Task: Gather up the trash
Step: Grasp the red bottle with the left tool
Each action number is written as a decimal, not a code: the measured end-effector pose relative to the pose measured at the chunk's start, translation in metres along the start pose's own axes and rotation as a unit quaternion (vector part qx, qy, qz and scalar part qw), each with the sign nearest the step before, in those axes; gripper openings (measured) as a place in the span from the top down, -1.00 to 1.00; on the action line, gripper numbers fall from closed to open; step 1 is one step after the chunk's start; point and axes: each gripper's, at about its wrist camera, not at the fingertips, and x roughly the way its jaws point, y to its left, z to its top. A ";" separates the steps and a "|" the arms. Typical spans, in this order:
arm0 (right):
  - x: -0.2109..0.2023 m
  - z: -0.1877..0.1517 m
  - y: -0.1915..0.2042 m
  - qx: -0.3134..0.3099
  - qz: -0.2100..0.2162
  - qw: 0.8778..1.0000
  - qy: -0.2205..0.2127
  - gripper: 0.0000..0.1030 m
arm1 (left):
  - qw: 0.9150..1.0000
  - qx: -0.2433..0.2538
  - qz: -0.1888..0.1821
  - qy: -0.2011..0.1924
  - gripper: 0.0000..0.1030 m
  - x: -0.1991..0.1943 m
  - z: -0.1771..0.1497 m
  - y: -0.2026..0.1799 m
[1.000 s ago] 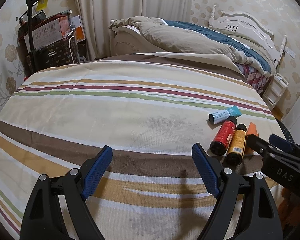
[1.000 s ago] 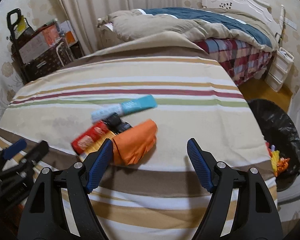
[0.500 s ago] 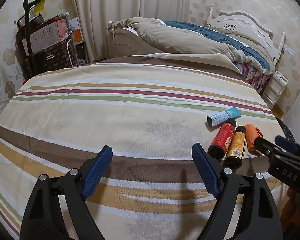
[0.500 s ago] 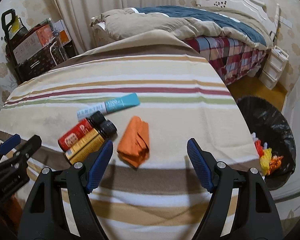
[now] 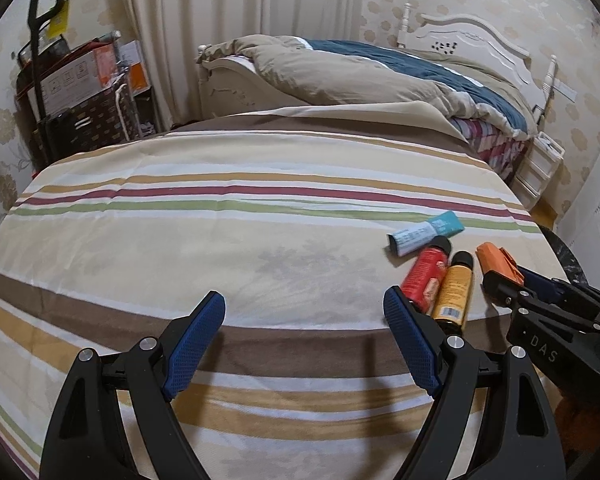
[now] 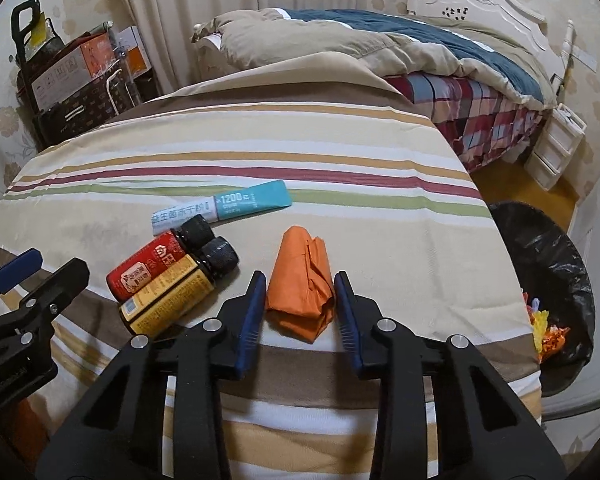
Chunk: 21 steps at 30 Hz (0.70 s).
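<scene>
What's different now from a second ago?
The right gripper moved onto the orange wrapper and narrowed its jaws to either side of it; whether it grips yet is unclear. The left gripper stayed open and empty. Both bottles and the blue-white sachet kept their spots.

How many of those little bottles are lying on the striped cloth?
2. The red bottle and the yellow bottle lie side by side, touching, black caps pointing away, left of the orange wrapper. The teal packet behind them isn't a bottle. None look hidden.

A crumpled orange wrapper lies on the striped cloth beside two small bottles and a teal-white sachet.
</scene>
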 end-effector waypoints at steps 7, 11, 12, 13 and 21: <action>-0.002 -0.002 -0.007 0.005 -0.002 1.000 -0.003 0.35 | 1.000 0.017 -0.018 0.006 -0.58 0.007 0.004 -0.017; -0.003 -0.003 -0.010 0.009 0.001 1.000 -0.003 0.35 | 0.999 0.038 -0.023 0.010 -0.58 0.009 0.004 -0.029; -0.004 -0.003 -0.011 0.010 0.002 1.000 -0.003 0.35 | 0.999 0.046 -0.023 0.009 -0.58 0.009 0.004 -0.033; -0.004 -0.004 -0.012 0.011 0.002 1.000 -0.003 0.35 | 0.998 0.049 -0.024 0.009 -0.58 0.009 0.003 -0.034; -0.007 -0.007 -0.019 0.019 0.008 1.000 -0.005 0.35 | 0.997 0.064 -0.044 0.025 -0.58 0.016 0.006 -0.045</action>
